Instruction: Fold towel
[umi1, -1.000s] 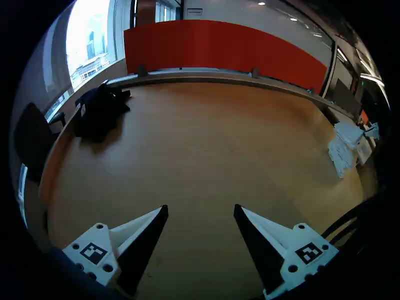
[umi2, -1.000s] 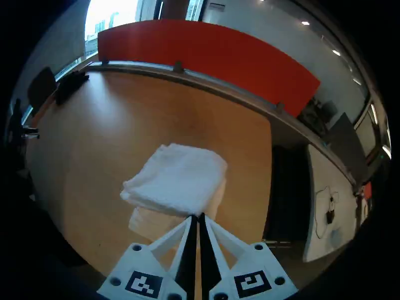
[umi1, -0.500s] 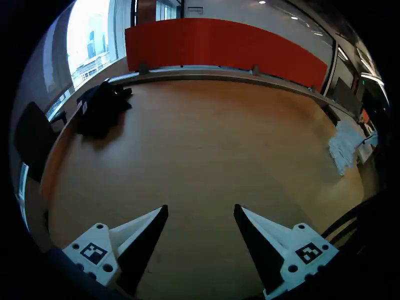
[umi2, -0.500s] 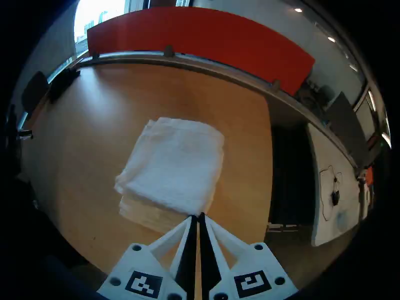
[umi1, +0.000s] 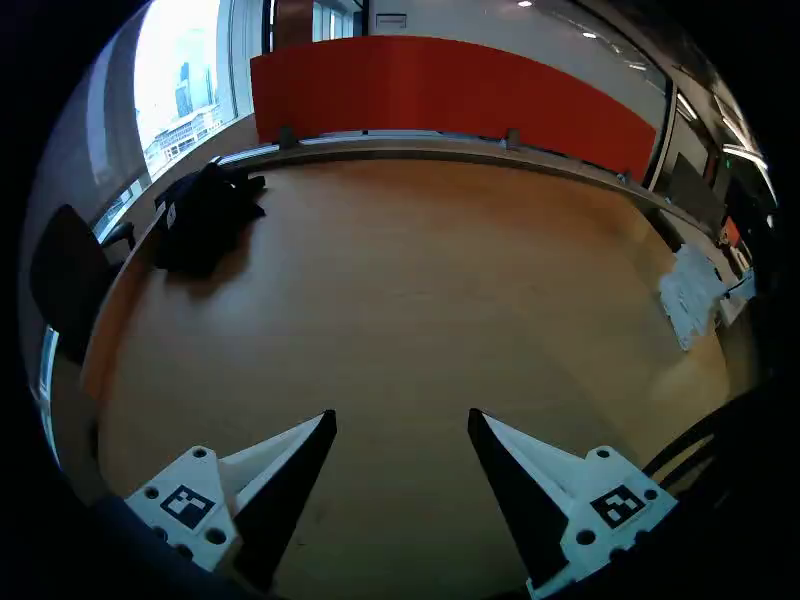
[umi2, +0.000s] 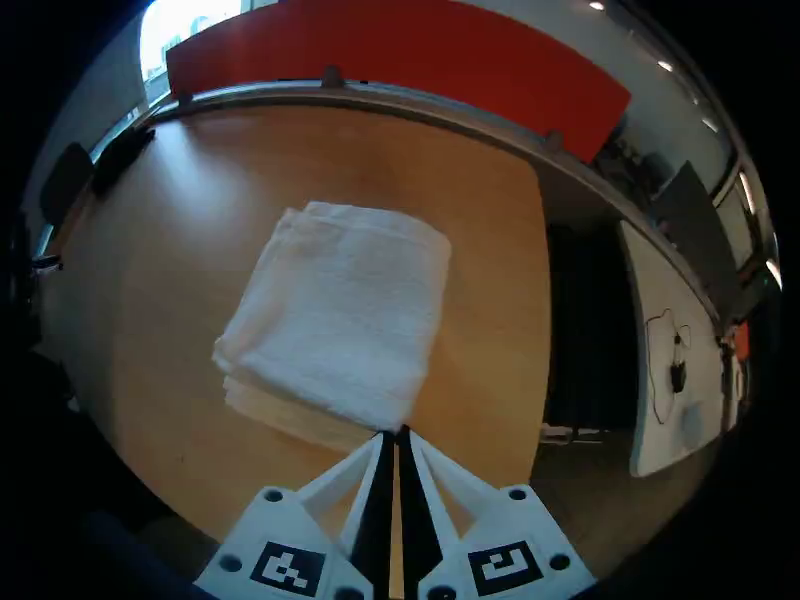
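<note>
Since the towel (umi2: 340, 310) lies folded flat by the table's (umi2: 180, 230) right edge, the right gripper (umi2: 397, 440) stands closed on its near corner (setting the top layer square, I'd guess), while the left gripper (umi1: 400, 420) hangs open over bare wood.

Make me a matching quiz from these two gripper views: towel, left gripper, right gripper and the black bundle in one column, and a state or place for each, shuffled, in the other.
Column one:
1. towel
2. left gripper
3. right gripper
4. black bundle

Column two:
A. fingers spread wide
B. far corner of the table, near the window
C. white, folded flat
D. fingers closed together

Pairs: 1-C, 2-A, 3-D, 4-B.
</note>
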